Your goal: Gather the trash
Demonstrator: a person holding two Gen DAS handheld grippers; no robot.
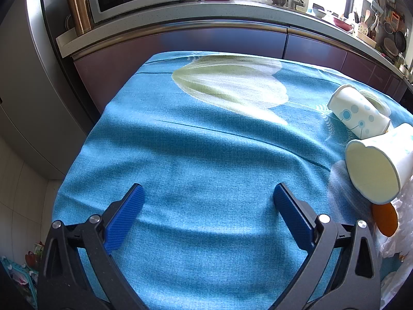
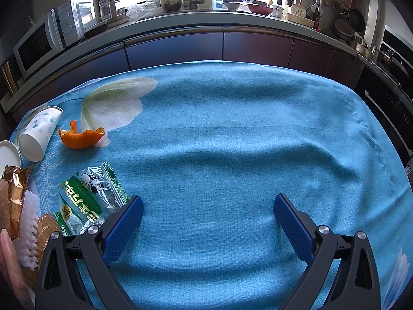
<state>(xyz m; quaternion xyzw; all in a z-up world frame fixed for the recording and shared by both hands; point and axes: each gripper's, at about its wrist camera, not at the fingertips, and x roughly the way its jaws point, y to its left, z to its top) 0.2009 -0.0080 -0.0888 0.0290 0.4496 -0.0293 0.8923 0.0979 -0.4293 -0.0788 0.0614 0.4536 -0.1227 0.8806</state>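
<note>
Both tongs are spread wide with nothing between their blue ribbed pads. From the left wrist camera, the left gripper point(image 1: 207, 201) hangs over bare blue floral tablecloth point(image 1: 206, 142) near the table's near edge. Two white paper cups lie tipped over at the right edge: a dotted paper cup point(image 1: 360, 112) with its base toward the camera, and just in front of it a second white paper cup point(image 1: 374, 169) showing its open mouth. Under that one pokes a bit of orange peel point(image 1: 384, 219), beside crinkled clear plastic point(image 1: 398, 232).

From the right wrist camera, the right gripper point(image 2: 207, 204) hovers over the cloth's near middle, empty as well. All the rubbish sits toward the left edge: the curled orange peel point(image 2: 81, 138), the dotted cup point(image 2: 40, 135) on its side next to it, a green-and-clear snack wrapper point(image 2: 87, 199) touching the gripper's left finger, and gold-brown foil wrappers point(image 2: 15, 193) at the near left corner, where a person's hand point(image 2: 10, 266) shows.
</note>
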